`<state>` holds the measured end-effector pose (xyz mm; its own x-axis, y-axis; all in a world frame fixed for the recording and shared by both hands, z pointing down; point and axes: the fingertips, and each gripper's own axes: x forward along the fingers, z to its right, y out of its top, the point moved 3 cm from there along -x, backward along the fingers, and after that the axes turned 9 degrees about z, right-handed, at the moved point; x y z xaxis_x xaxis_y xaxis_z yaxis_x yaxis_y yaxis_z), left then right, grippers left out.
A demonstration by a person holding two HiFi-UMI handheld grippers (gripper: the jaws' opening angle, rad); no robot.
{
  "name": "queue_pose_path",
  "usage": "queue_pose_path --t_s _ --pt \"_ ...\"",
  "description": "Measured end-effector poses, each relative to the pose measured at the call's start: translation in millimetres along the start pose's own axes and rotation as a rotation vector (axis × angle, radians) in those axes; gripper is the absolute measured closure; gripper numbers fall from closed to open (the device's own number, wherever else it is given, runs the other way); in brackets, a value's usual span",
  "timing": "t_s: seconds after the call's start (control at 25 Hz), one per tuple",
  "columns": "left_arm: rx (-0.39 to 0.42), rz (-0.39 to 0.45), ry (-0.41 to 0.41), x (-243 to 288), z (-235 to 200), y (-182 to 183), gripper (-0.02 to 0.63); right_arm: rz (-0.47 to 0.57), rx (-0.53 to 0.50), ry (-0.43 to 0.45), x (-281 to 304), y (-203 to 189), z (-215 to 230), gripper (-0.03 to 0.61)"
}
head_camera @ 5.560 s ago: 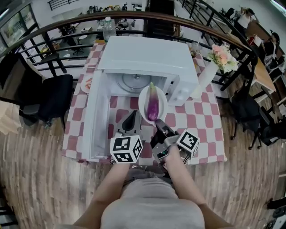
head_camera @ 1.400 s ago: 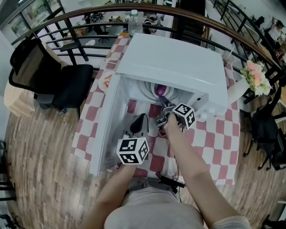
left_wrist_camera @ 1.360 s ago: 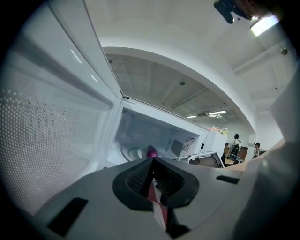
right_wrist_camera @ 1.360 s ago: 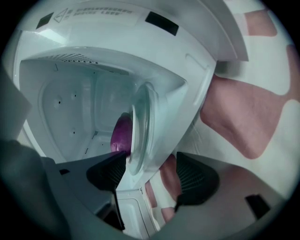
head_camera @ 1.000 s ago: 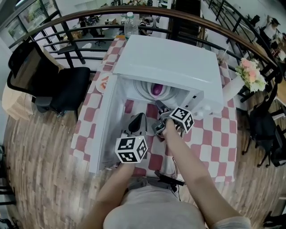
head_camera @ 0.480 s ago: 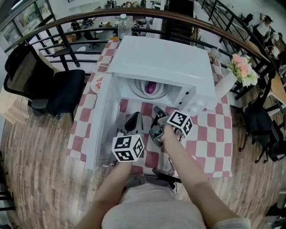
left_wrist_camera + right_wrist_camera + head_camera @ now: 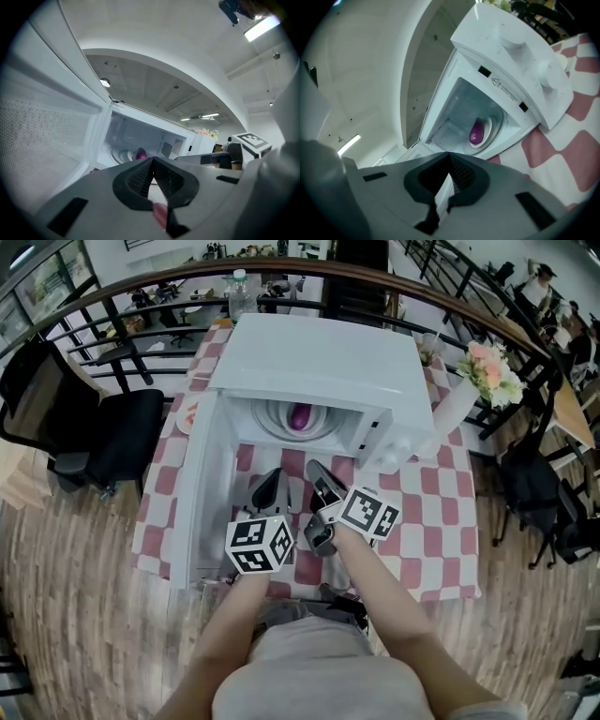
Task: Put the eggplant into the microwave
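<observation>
The purple eggplant [image 7: 299, 415] lies on a white plate [image 7: 277, 418] inside the white microwave [image 7: 319, 352], whose door [image 7: 192, 493] stands open to the left. It shows again in the left gripper view [image 7: 140, 153] and the right gripper view [image 7: 477, 131]. My right gripper [image 7: 315, 470] is in front of the microwave's opening, apart from the eggplant, shut and empty [image 7: 449, 154]. Beside the open door, my left gripper [image 7: 272, 486] is also shut with nothing in it [image 7: 152, 160].
A red-and-white checked cloth [image 7: 422, 521] covers the table. A white vase of flowers [image 7: 469, 381] stands right of the microwave, a water bottle [image 7: 235, 292] behind it, a small plate [image 7: 185, 413] to its left. A black chair [image 7: 103, 442] and railing flank the table.
My right gripper has drawn back out of the microwave toward me, rolled and shut, leaving the eggplant on its plate inside. The left gripper has stayed in place.
</observation>
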<state>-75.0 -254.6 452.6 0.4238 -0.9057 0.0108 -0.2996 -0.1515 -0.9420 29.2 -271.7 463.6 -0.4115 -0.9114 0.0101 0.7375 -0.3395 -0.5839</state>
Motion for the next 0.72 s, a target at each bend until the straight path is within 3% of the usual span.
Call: queue_pose_path --t_s 0.32,0.52,0.72 --pt "0.046 -0.004 -0.039 2.9 11.4 -3.5 0.609 0.035 -0.304 0.032 -20.1 4.3 -20.4 0.555" --pt "0.068 -0.007 -0.059 4.1 16.0 -4.7 0.609 0.097 -0.515 0.004 -31.7 3.7 -25.5 0.555" --pt "0.082 -0.007 -0.076 3.8 20.7 -5.6 0.609 0.104 -0.635 0.0 -37.4 0.6 -25.4 0.555"
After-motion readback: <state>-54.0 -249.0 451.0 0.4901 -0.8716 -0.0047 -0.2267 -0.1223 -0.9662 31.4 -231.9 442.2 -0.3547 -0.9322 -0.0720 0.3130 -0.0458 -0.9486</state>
